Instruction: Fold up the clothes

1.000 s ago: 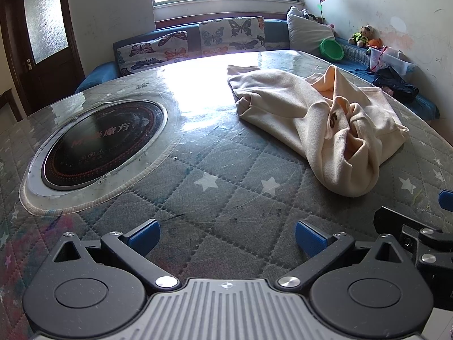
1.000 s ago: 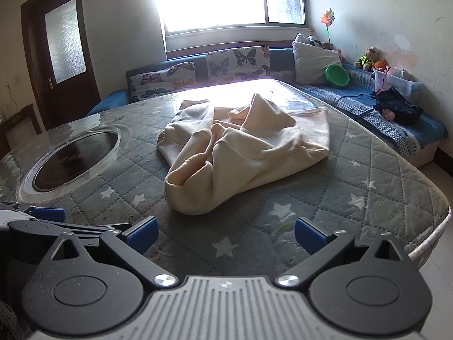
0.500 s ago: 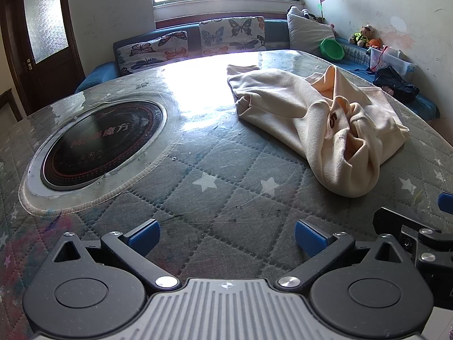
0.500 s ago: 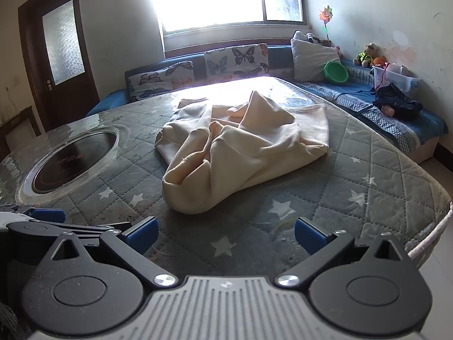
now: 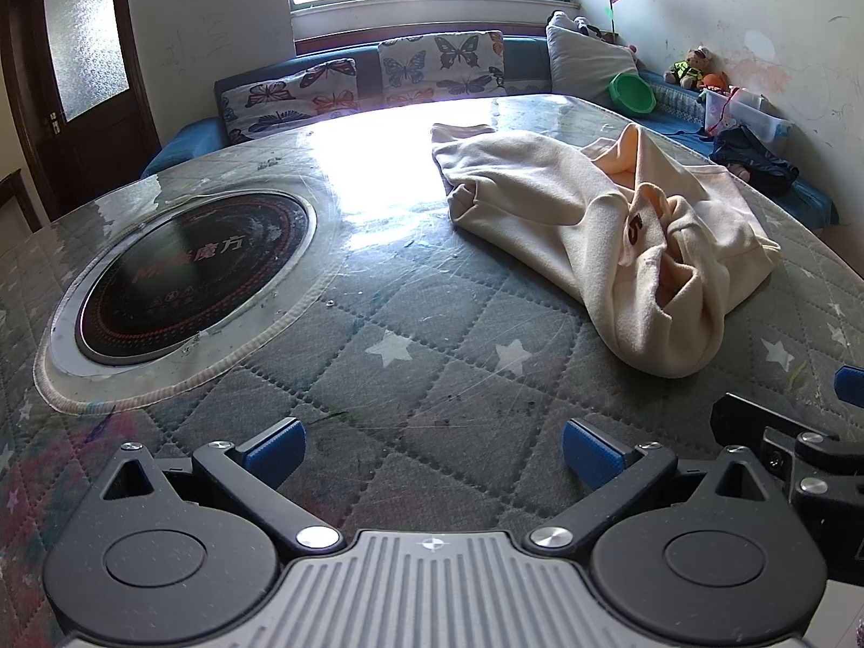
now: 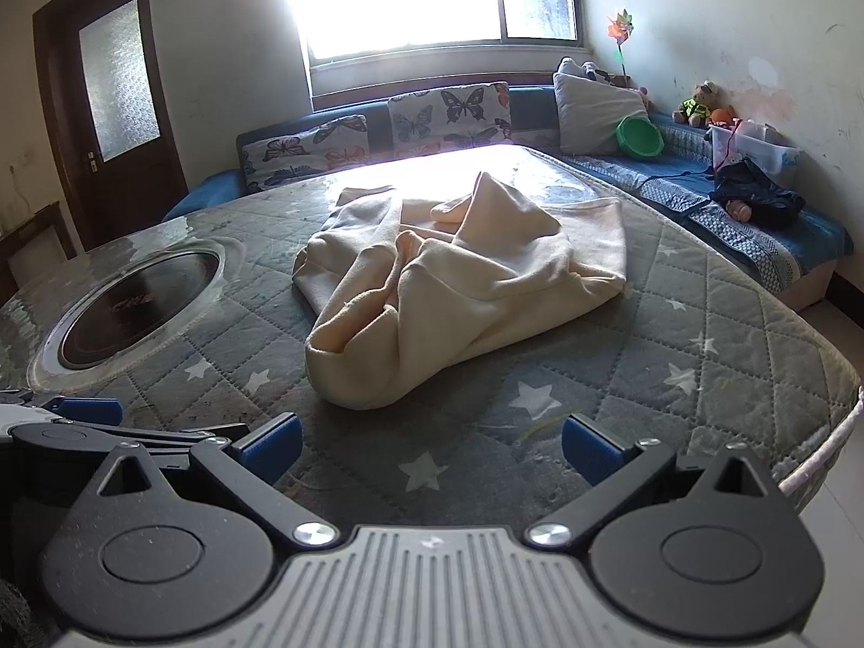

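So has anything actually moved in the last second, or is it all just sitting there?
Only slightly: the right gripper has crept closer to the cream garment, which looms a little larger in its view. Nothing was taken hold of or let go. The left gripper has stayed put, both sets of jaws are open as before, and the garment lies in the same crumpled heap on the quilted table.
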Action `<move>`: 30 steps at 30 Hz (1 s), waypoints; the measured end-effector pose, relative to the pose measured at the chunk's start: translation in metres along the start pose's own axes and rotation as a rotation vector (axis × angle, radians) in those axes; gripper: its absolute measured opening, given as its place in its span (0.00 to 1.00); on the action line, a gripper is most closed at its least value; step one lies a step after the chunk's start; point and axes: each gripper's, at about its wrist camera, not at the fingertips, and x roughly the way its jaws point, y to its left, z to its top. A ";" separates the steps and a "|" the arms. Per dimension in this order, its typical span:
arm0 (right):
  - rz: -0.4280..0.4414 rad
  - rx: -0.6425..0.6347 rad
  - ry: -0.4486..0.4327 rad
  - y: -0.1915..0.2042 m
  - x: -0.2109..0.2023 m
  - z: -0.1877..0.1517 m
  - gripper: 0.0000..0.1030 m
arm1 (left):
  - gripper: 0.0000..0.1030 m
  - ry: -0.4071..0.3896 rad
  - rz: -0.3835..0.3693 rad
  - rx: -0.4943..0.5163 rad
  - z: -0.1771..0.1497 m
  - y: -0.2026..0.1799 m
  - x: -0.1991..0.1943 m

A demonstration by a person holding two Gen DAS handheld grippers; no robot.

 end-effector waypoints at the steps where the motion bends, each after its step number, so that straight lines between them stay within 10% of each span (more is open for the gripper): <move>1: -0.001 0.000 0.000 0.000 0.000 0.000 1.00 | 1.00 0.001 0.000 0.000 0.000 0.000 0.000; 30: -0.004 0.005 0.011 -0.005 0.007 0.008 1.00 | 1.00 0.021 -0.002 0.017 0.012 -0.003 0.007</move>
